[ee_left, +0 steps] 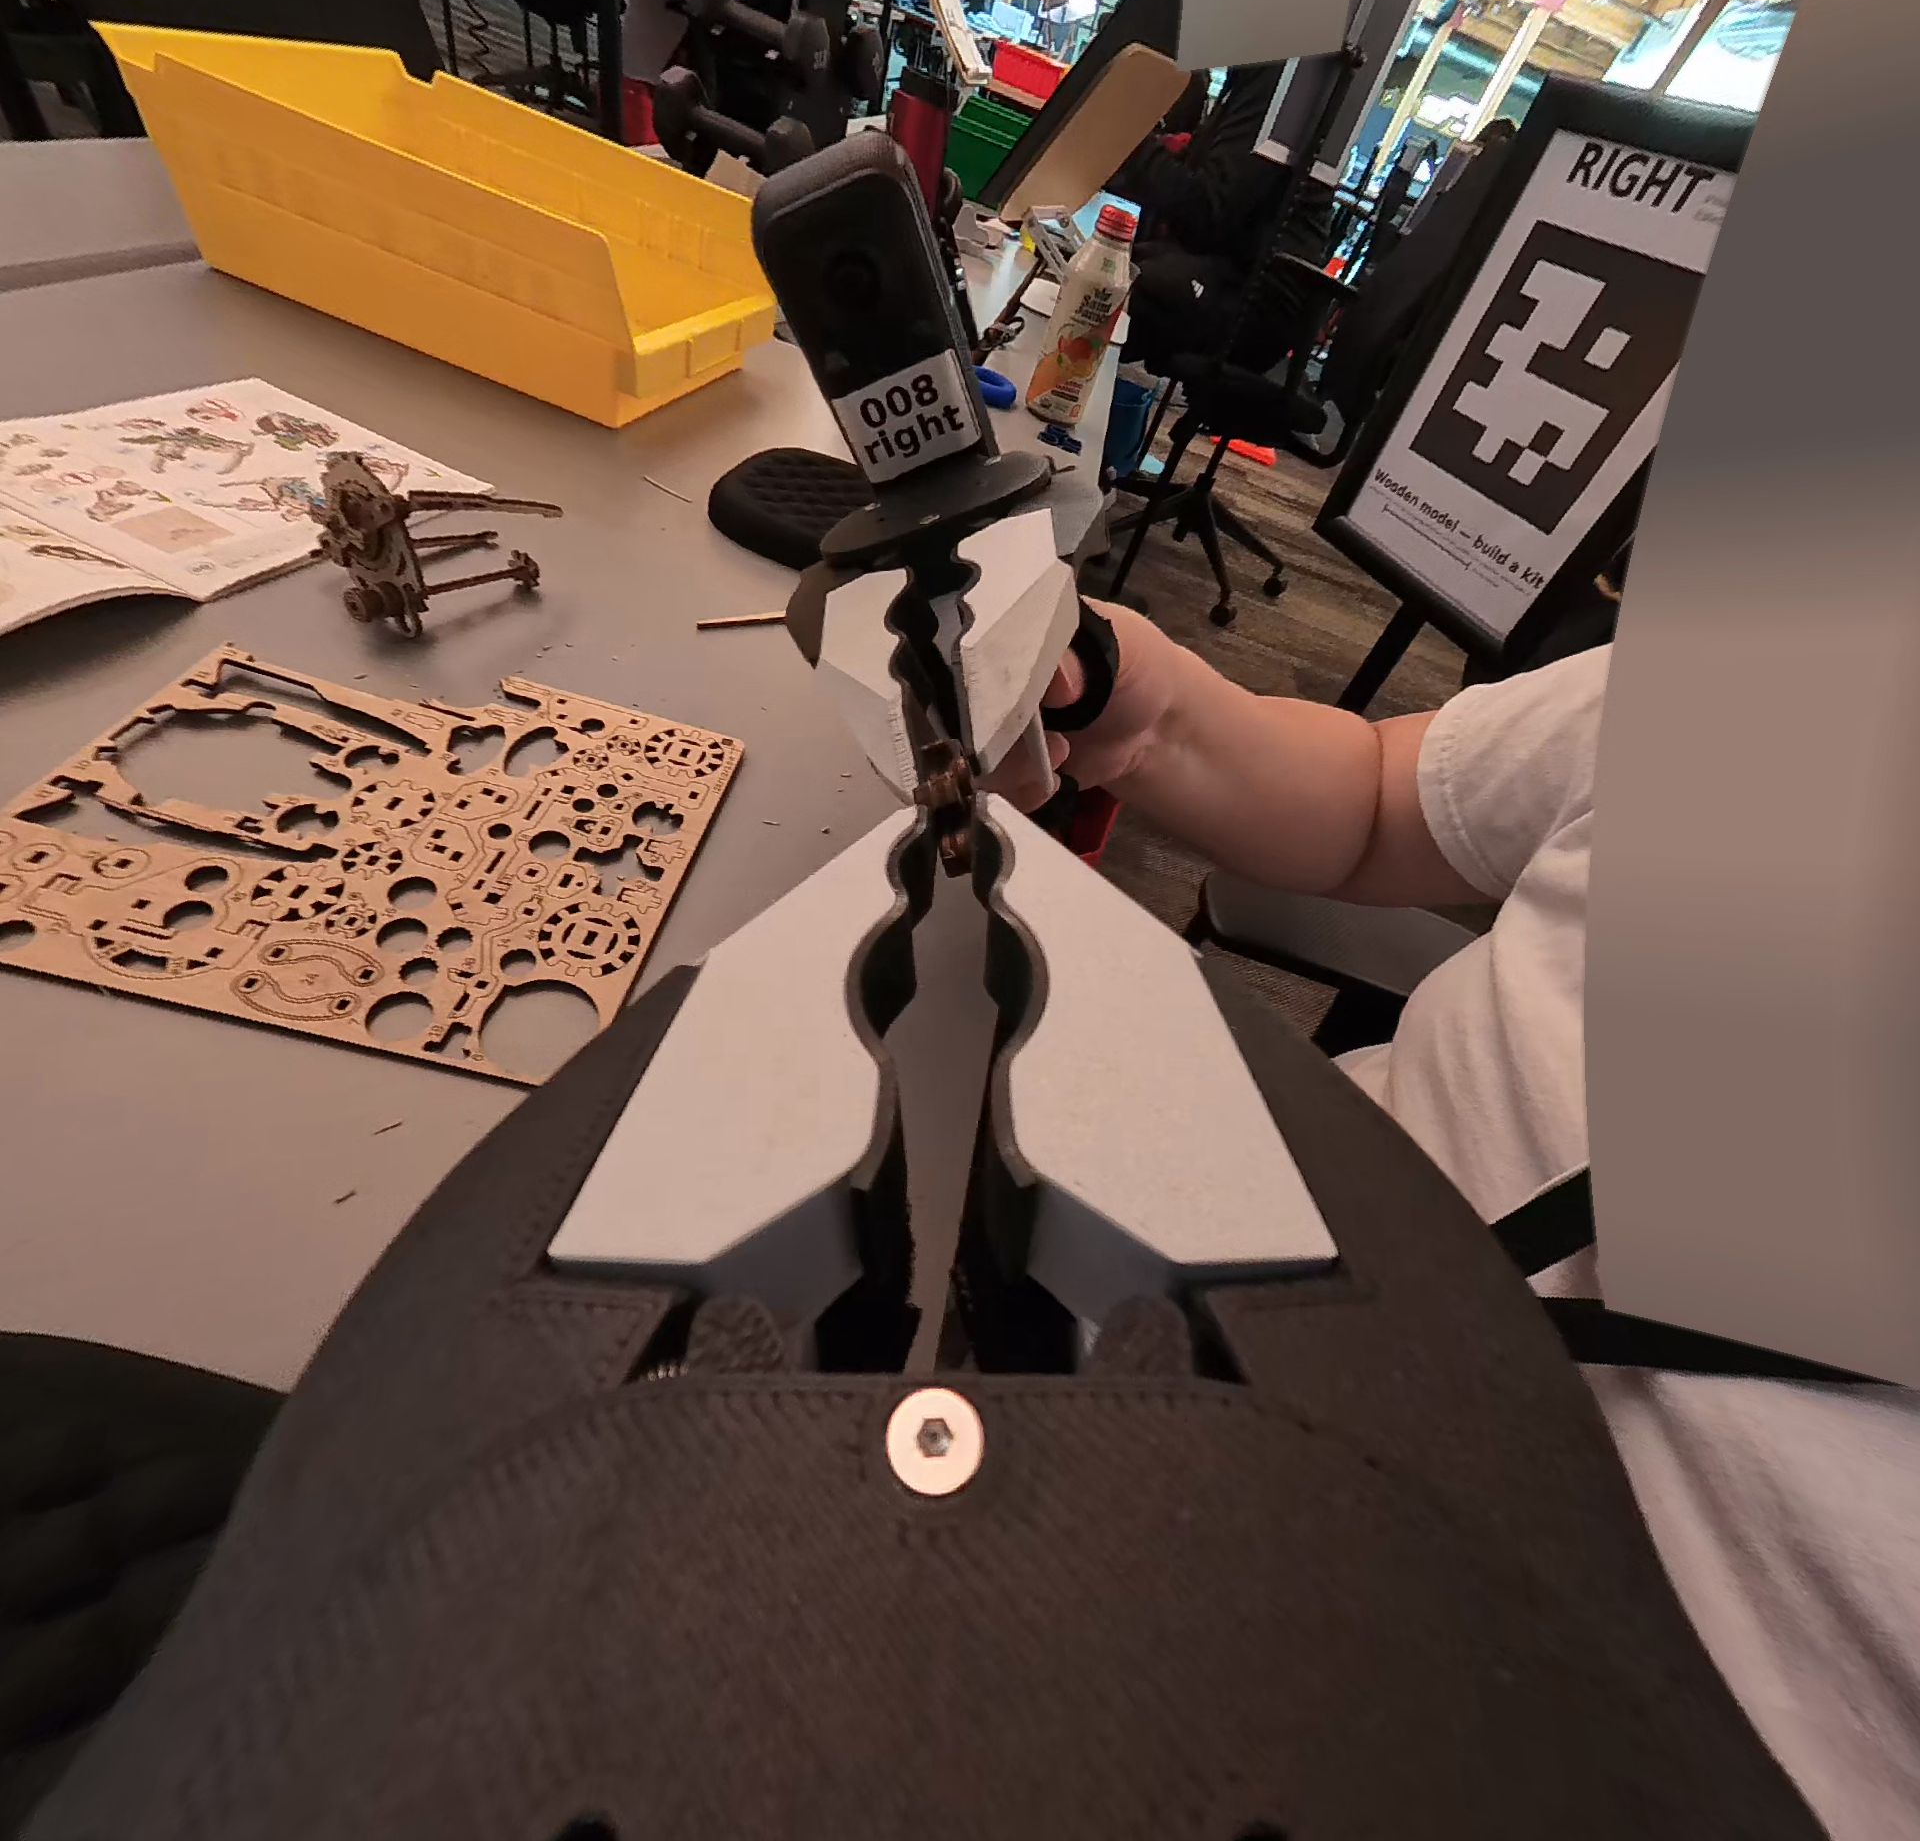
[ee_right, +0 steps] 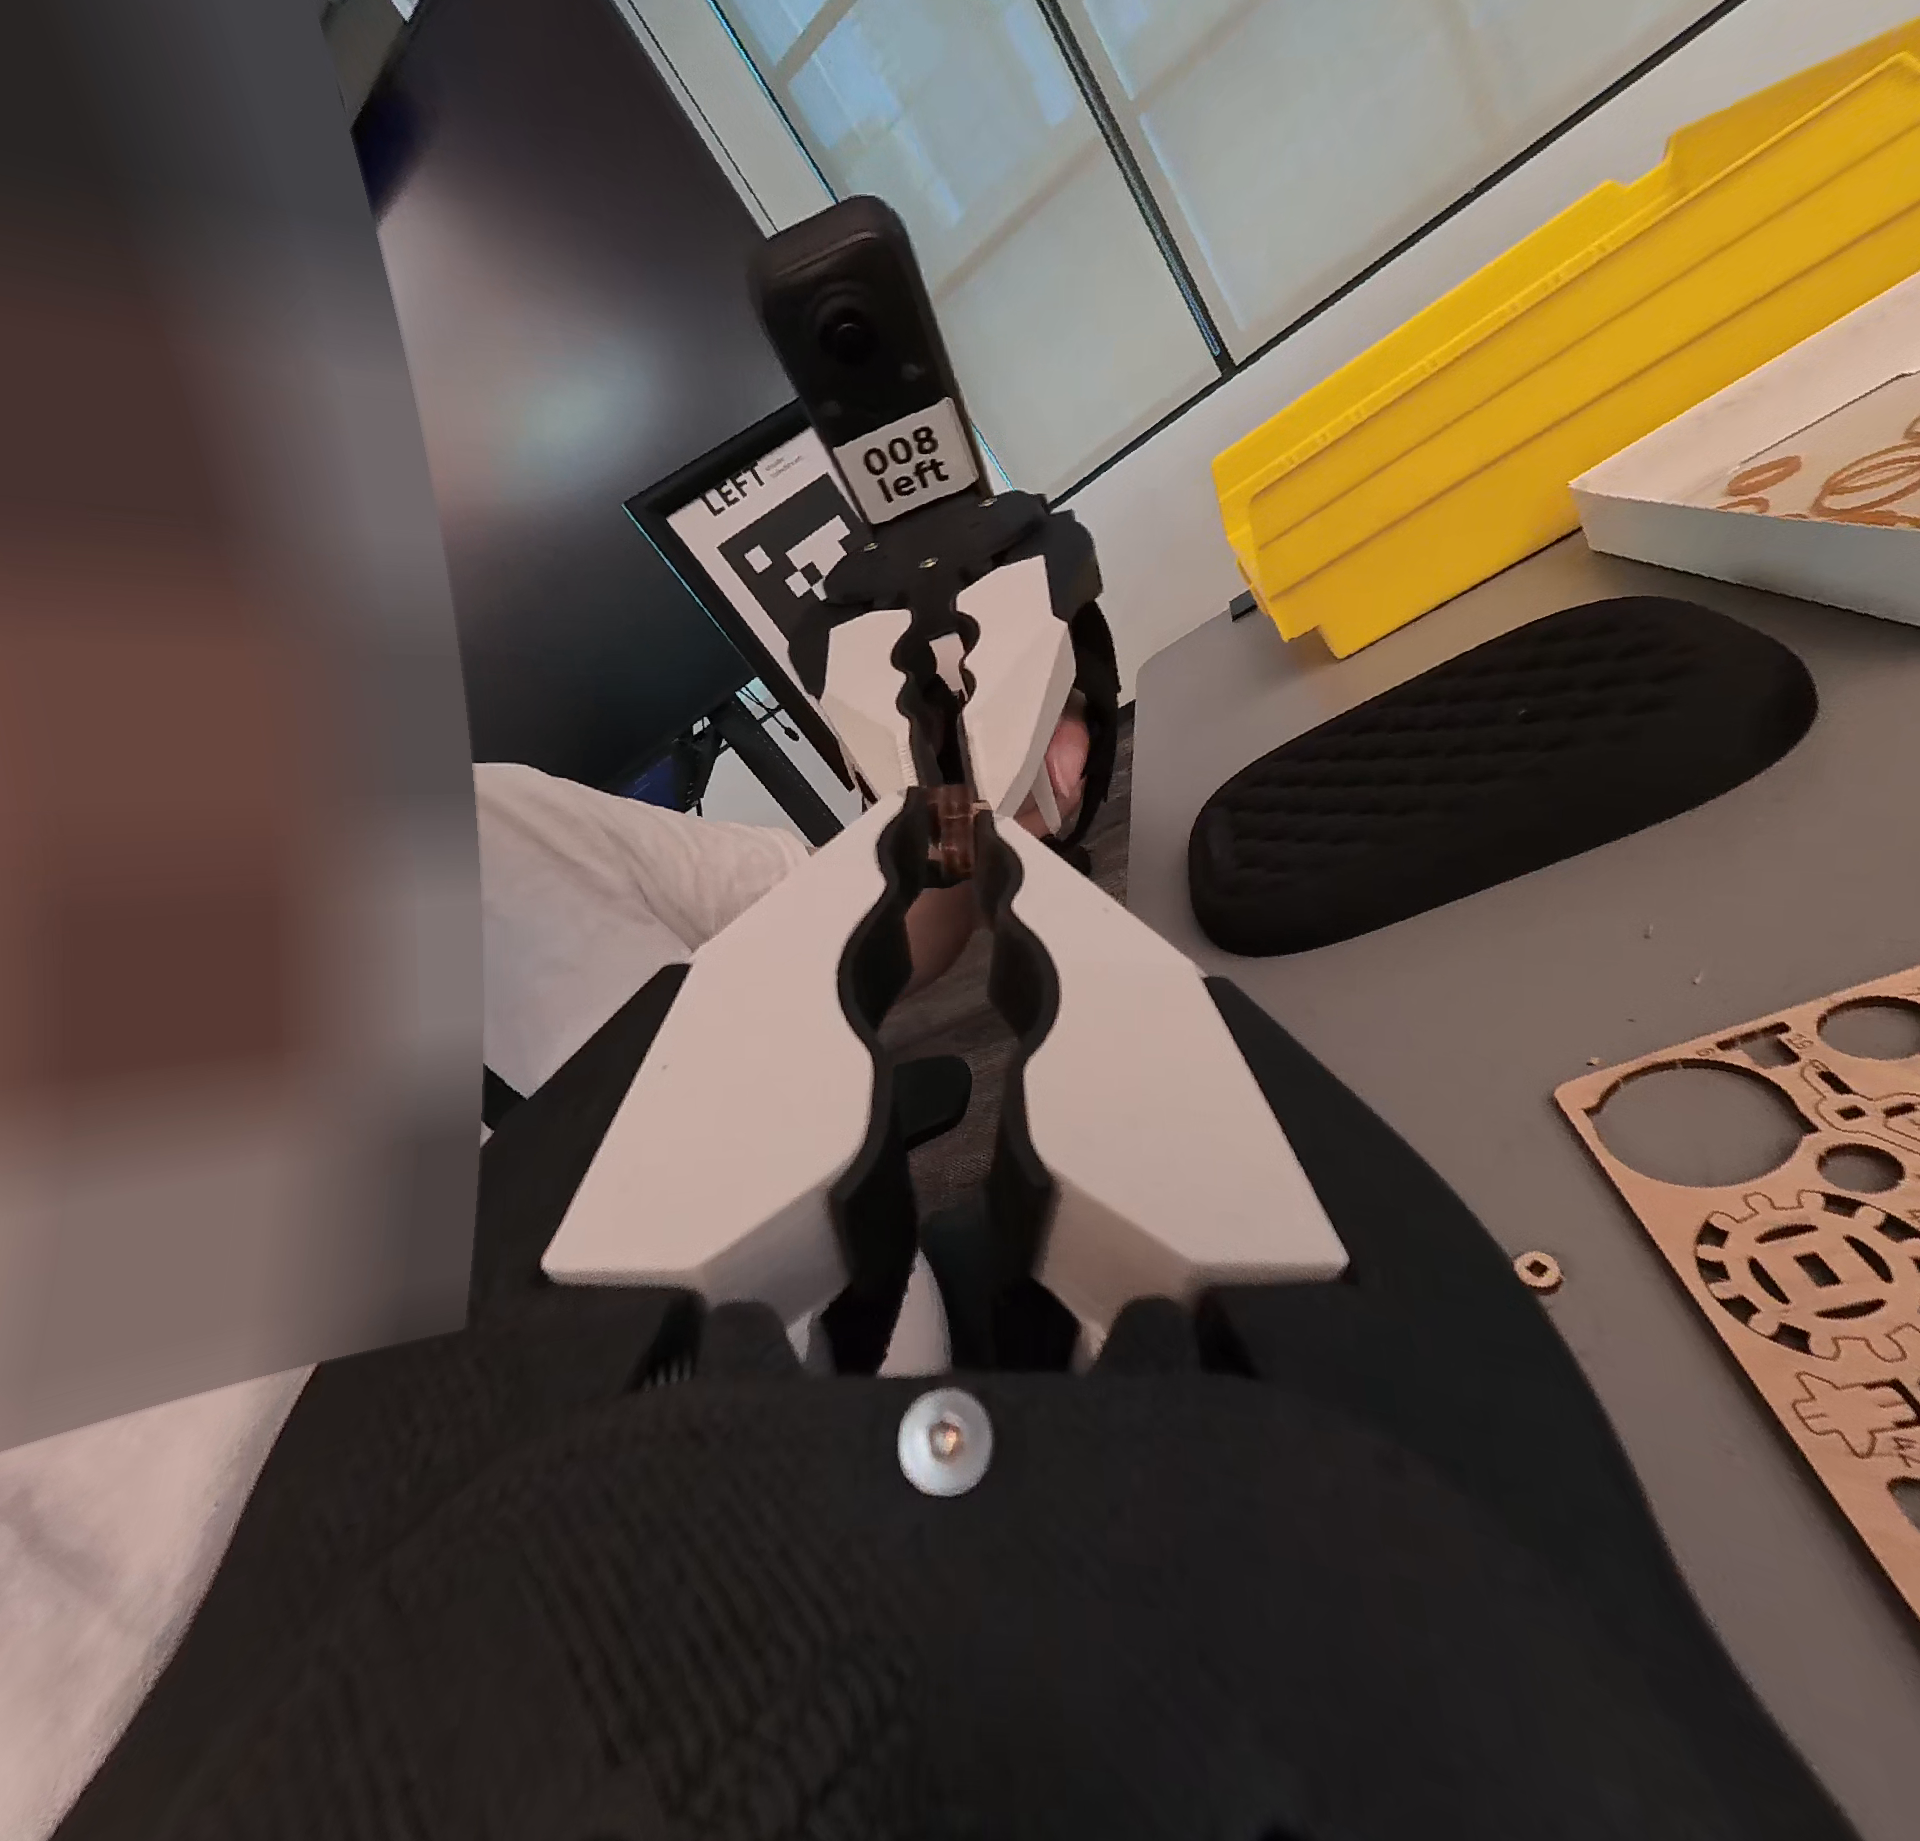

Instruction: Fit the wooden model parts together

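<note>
Two tongs meet tip to tip: the left tongs (ee_left: 943, 835) and the right tongs (ee_right: 940, 835). The tabletop (ee_left: 623, 544) carries one yellow bin (ee_left: 436, 222), one instruction booklet (ee_left: 156, 482), one punched wooden sheet (ee_left: 343, 856), one part-built wooden model (ee_left: 405, 544), one black wrist pad (ee_right: 1496, 773) and one bottle (ee_left: 1086, 316).

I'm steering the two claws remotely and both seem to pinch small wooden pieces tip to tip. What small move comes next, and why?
Probably ease the left claw gently toward the right claw, pressing the wooden pieces together. Both claws look shut on them, tips meeting in mid-air off the table edge. Whether the joint is already seated is too small to tell.
</note>
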Motion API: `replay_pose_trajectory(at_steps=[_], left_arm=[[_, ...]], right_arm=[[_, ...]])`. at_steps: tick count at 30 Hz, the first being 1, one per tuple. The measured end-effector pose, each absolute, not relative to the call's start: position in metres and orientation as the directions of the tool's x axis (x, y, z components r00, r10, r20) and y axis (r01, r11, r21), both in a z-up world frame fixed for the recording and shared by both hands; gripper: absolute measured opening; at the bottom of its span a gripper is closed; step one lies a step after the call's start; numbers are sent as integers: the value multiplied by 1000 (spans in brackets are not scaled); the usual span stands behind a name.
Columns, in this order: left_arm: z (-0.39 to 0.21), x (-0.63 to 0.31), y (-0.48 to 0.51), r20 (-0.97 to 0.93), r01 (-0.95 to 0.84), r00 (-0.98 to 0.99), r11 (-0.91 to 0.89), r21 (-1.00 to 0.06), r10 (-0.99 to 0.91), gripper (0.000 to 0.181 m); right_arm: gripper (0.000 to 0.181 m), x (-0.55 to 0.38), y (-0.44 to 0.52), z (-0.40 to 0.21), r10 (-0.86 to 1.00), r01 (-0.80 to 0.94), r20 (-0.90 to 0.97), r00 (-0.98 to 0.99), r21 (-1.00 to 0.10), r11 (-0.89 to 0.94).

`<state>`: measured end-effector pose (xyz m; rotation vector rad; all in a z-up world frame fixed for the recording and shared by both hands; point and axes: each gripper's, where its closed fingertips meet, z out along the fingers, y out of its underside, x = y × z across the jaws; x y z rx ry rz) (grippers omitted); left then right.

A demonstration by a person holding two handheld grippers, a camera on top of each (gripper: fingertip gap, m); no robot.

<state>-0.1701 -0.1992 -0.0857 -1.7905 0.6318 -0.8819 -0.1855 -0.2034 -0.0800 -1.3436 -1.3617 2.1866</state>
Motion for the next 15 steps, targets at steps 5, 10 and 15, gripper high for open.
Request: replay_pose_trajectory(at_steps=[5, 10, 15], left_arm=[[-84, -170, -198, 327, 23, 578, -386, -922, -748, 5], [-68, -171, -199, 481, 172, 472, -458, -872, -739, 5], [-73, -175, -194, 508, 194, 481, -478, -856, -714, 5]], right_arm=[[6, -185, -203, -79, 610, 241, -567, -553, -810, -535], [6, -183, -203, -64, 466, 260, -627, -624, -729, -633], [8, -187, -199, -68, 521, 245, -616, -591, -752, -612]])
